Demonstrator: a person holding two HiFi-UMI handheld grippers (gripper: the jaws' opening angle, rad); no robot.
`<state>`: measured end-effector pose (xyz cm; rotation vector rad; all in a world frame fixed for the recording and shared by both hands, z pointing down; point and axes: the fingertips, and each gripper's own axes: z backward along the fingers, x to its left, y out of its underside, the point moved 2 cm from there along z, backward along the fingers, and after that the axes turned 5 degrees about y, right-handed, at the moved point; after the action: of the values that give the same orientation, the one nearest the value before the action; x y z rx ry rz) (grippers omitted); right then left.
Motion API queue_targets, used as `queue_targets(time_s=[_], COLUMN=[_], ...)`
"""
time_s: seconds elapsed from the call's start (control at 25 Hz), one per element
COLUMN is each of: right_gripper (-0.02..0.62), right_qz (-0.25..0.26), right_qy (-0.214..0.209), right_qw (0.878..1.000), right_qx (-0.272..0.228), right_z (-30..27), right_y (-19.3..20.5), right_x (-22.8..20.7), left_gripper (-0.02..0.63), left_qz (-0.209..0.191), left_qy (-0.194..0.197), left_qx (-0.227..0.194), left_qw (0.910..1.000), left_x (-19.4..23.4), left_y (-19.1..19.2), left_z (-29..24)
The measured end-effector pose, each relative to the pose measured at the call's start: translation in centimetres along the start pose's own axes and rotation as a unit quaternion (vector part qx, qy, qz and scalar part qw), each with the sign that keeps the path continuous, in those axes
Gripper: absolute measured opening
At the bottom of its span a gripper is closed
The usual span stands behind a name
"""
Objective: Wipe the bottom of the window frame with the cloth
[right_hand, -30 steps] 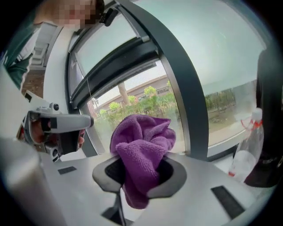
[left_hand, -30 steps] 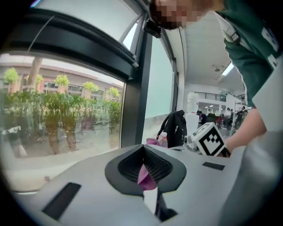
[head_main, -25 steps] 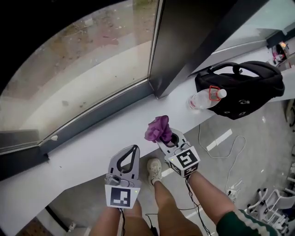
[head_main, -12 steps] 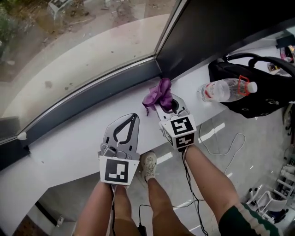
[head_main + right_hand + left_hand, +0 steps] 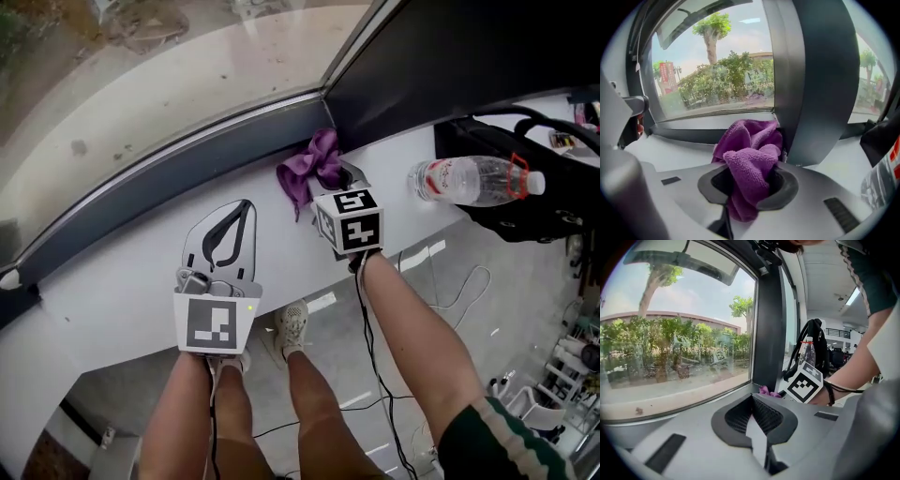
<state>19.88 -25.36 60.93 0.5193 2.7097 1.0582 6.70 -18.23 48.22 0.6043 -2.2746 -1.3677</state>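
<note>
Head view: cloth [image 5: 307, 167] in right claw [image 5: 337, 178] at window frame [image 5: 178, 195]; bottle [image 5: 469, 178] beside backpack [image 5: 553, 202]

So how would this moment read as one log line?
right gripper: shut on cloth, near frame | left gripper: shut, empty

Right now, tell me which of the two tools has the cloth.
The right tool, clamped on the purple cloth near the window frame; the left tool is shut on nothing.

Purple cloth [image 5: 309, 170], dark grey window frame [image 5: 169, 192], white sill [image 5: 122, 291].
</note>
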Motion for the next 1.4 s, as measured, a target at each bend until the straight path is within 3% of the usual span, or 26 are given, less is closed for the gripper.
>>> queue_targets(time_s=[0.2,0.4,0.6,0.84,1.4], right_gripper=[0.110,0.110,0.109,0.109,0.109], right_qz=[-0.025,0.010,0.053,0.059,0.073], right_qy=[-0.019,-0.023,-0.002,0.021,0.015], right_qw=[1.000,1.000,0.999,0.998,0.997], right_qx=[0.003,0.011,0.010,0.004,0.005], right_z=[-0.3,-0.3,-0.3,-0.3,-0.7], right_y=[0.2,0.2,0.2,0.2,0.3], right_x=[-0.1,0.1,0.7,1.8,12.6], left_gripper=[0.009,0.009,0.009,0.009,0.009], left_qz=[0.014,0.024,0.036,0.031,0.055], left_qy=[-0.018,-0.043,-0.051,-0.055,-0.069], left_qx=[0.001,0.002,0.008,0.008,0.005], left_qw=[0.9997,0.9988,0.9980,0.9980,0.9960], left_x=[0.7,1.1,1.4,2.1,7.1], left_y=[0.2,0.2,1.0,2.9,5.4], left_z=[-0.7,-0.6,0.3,2.5,10.4])
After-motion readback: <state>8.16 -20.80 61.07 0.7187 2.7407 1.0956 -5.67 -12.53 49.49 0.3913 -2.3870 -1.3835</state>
